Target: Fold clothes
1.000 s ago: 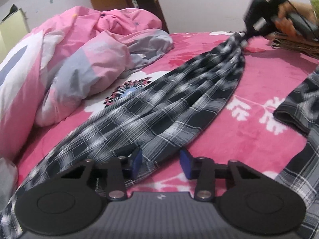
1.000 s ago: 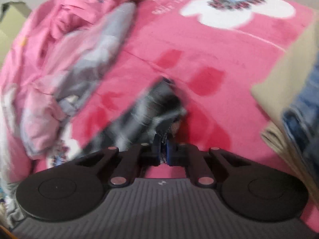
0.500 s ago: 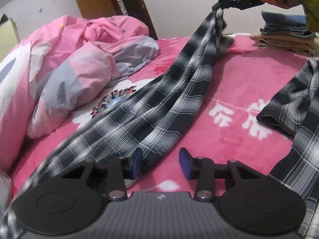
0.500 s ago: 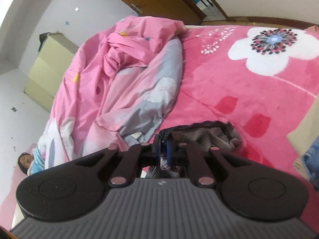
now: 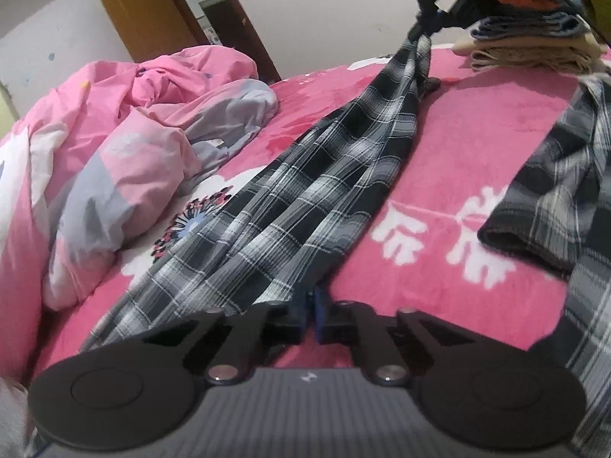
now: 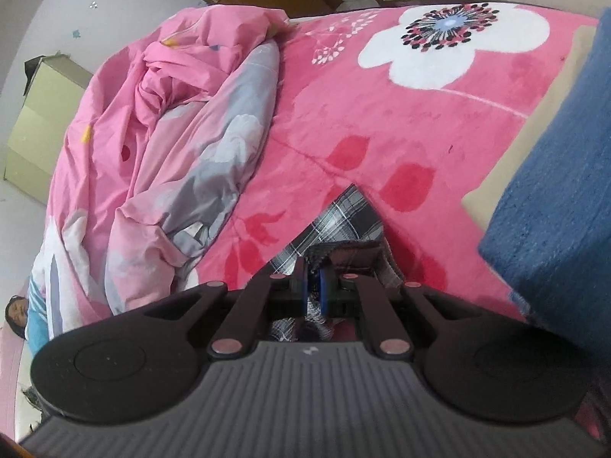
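Left wrist view: left gripper (image 5: 310,315) pinching the near hem of the plaid garment (image 5: 305,194) at bottom centre, fingers closed on cloth. Garment stretching diagonally over the pink blanket (image 5: 469,160) toward upper right, right gripper (image 5: 429,28) clamping its far end there.

Right wrist view: right gripper (image 6: 312,292) nearly closed, gripping bunched plaid garment (image 6: 340,217) at lower centre. Crumpled duvet (image 6: 183,145) lying left.

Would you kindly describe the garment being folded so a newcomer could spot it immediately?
On the pink flowered bed, right of the crumpled duvet, a plaid garment stretches taut between the left gripper and right gripper. Unlike the other plaid piece lying slack, it is lifted at one end.
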A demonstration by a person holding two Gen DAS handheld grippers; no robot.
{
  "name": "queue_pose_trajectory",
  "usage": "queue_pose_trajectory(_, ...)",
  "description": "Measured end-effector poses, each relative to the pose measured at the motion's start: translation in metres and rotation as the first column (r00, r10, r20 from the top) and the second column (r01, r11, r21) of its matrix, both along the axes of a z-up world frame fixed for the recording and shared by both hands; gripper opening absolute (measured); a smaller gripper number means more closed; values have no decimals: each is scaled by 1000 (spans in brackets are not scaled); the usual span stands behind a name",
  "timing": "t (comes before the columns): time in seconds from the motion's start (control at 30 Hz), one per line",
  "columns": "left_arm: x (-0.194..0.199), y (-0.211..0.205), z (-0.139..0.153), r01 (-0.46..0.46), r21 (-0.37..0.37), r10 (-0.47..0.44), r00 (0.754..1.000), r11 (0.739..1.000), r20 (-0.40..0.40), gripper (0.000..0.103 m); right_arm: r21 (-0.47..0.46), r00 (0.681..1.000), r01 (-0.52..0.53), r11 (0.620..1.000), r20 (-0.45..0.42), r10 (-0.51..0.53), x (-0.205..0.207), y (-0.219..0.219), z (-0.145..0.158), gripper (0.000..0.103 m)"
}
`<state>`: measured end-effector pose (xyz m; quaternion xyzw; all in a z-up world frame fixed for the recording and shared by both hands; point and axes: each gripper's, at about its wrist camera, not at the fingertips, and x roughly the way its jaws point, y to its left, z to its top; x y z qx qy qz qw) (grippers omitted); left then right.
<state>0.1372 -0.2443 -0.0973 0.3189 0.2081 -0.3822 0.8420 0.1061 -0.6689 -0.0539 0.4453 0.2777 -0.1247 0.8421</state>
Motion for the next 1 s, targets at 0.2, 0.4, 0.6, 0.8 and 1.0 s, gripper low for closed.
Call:
queue_pose_trajectory(0.2,39,24,23,-127,-199,69,959,972,-274,1,-10,1000,-14,1000,-22,14,21,0,-7,5)
queue_pose_trajectory(0.4,65,55,54,-237,-357,53,889,904,-454,1,-5,999,-46,999,26,46,83,6,20,4)
queue_pose_trajectory(0.6,65,95,101,-253,-507,-19,882,824,-471,1,-150,936,-180,972,277,216,96,50,129,4)
queue_pose_trajectory(0.8,49,95,99,-209,-498,-94,851,841,-516,1,-147,959,-99,984,250,133,30,35,118,4)
queue_pose_trajectory(1.0,24,56,55,-88,-364,-138,823,927,-551,1,-77,999,21,997,49,-18,-29,-6,37,4)
